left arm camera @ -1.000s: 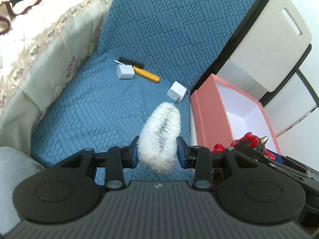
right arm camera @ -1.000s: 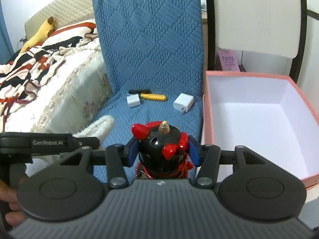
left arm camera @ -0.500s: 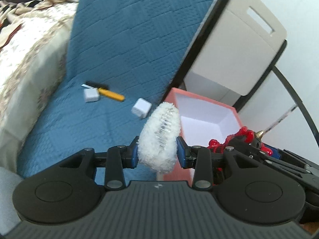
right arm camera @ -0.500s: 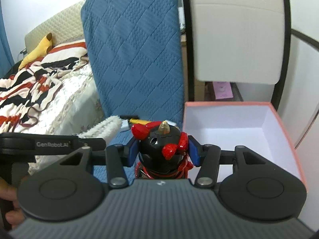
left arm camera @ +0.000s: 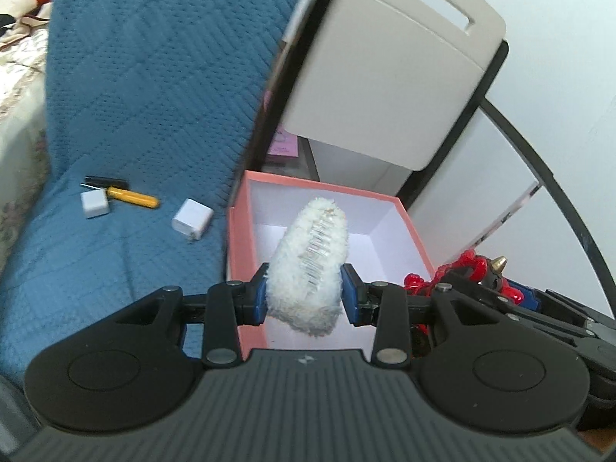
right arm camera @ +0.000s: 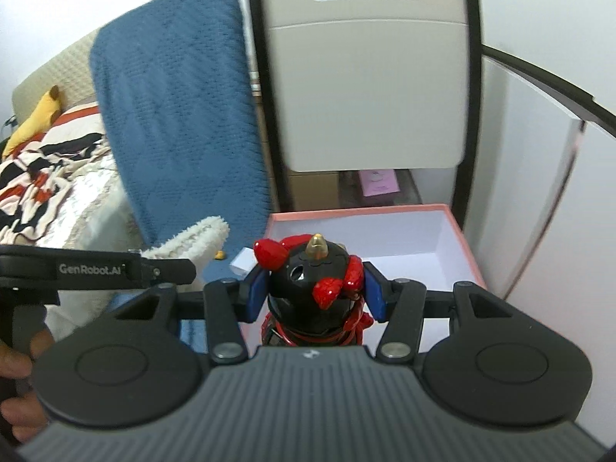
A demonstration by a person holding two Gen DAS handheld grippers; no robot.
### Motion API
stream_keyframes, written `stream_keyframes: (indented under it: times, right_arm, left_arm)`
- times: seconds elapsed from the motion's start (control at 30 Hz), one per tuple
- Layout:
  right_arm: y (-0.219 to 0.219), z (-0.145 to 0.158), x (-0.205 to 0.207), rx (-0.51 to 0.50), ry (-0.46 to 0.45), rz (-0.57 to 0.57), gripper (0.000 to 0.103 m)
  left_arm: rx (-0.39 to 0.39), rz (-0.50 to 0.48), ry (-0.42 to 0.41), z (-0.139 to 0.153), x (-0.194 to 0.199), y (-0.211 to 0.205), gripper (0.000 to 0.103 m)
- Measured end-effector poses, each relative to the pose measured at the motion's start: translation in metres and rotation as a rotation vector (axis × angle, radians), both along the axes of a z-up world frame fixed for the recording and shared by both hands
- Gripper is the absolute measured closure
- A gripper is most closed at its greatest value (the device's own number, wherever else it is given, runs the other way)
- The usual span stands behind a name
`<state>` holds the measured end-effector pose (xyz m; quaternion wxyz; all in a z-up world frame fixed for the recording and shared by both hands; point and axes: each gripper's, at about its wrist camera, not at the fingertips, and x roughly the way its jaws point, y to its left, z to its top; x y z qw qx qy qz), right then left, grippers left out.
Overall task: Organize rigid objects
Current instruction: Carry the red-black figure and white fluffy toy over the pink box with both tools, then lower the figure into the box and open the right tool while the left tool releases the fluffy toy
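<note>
My left gripper (left arm camera: 304,292) is shut on a white fluffy hair claw clip (left arm camera: 308,265), which hangs over the near left part of the open pink box (left arm camera: 246,238). The right gripper (right arm camera: 313,292) is shut on a black and red toy figure (right arm camera: 308,288) with a gold horn, held at the box's (right arm camera: 467,246) near edge. The box has a white, bare inside. In the left wrist view the toy (left arm camera: 477,269) shows at the right. In the right wrist view the clip (right arm camera: 192,240) shows at the left.
Two white chargers (left arm camera: 93,204) (left arm camera: 191,218) and a yellow-handled tool (left arm camera: 131,197) lie on the blue quilted seat (left arm camera: 115,269). A beige chair back (right arm camera: 365,96) stands behind the box. A bed with a patterned blanket (right arm camera: 34,188) is at the left. A hand (right arm camera: 15,362) holds the left gripper.
Both grippers have moved right and up, from over the blue seat to the pink box. The clip and the toy stay gripped.
</note>
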<state>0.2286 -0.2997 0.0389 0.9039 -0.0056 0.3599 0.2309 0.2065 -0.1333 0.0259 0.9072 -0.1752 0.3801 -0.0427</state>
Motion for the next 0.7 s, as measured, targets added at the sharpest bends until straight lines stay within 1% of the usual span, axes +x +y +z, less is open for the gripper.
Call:
stream_keyframes:
  times: [0.13,0.23,0.47,0.7]
  right_arm:
    - [-0.017,-0.012,0.015,-0.009,0.016,-0.02,0.049]
    - [-0.028,-0.026,0.026,-0.017,0.045,-0.039,0.049]
    - [-0.046,-0.068,0.049,-0.033,0.136,-0.059,0.049]
    - [-0.056,-0.112,0.068,-0.062,0.216,-0.069,0.049]
  left_arm:
    - [0.008,-0.019,0.021,-0.013,0.019,-0.019,0.06]
    - [0.009,-0.034,0.044,-0.027,0.032,-0.031,0.06]
    - [0.017,-0.055,0.119,-0.066,0.06,-0.055,0.06]
    - [0.031,-0.08,0.195,-0.107,0.086,-0.074,0.06]
